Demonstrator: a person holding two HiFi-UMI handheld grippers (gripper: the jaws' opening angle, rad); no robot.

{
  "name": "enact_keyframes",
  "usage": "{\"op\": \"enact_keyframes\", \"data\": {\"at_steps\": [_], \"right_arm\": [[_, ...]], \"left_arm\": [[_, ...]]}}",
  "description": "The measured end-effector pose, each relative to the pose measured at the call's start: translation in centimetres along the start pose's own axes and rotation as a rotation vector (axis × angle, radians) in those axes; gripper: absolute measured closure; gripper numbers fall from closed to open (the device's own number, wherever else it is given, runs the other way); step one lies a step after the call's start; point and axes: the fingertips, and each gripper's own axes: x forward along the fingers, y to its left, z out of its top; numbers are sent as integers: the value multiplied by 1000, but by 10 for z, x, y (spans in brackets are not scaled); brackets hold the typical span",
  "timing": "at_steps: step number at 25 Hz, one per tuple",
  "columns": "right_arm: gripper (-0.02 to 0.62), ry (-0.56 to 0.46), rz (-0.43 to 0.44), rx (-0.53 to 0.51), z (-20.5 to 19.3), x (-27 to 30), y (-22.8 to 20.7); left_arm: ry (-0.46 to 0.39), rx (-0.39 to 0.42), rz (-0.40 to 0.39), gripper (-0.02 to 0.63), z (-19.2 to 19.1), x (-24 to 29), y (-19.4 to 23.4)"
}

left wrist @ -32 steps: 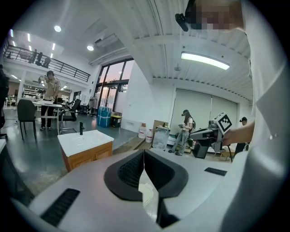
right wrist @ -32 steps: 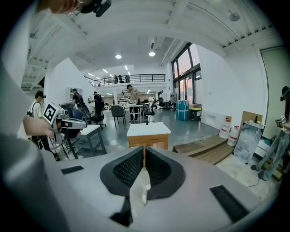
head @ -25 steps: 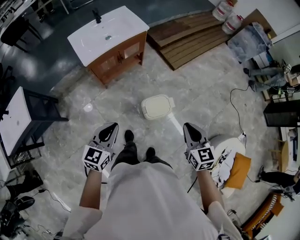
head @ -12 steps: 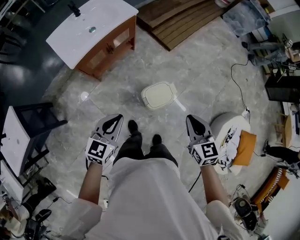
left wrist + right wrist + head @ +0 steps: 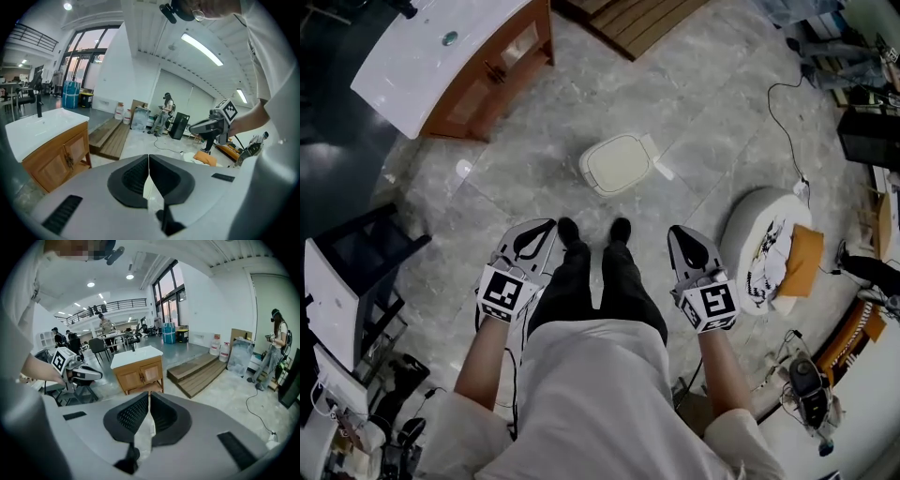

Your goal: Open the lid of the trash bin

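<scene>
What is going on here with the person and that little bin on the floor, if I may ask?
A person stands on the tiled floor with a gripper in each hand. The left gripper and the right gripper are both shut and empty, held low on either side of the legs. The white trash bin sits just ahead of the shoes, its lid down. Neither gripper touches it, so the lid has not yet been opened.

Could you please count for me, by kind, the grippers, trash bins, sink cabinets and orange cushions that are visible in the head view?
Grippers: 2, the left gripper and the right gripper, both with jaws together and nothing between them
Trash bin: 1, lid down
Sink cabinet: 1
Orange cushion: 1
Total: 5
</scene>
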Motion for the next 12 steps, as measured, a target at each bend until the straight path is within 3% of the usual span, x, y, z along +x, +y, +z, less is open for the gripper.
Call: {"op": "enact_keyframes", "data": {"at_steps": [7,12], "right_arm": [[560,63,22,35,-48,13,-17],[560,85,67,18,-75,36,-39]], "left_arm": [[70,0,-55,588,-32,55,-4],[112,-2,-45,588,-56,97,-1]]}}
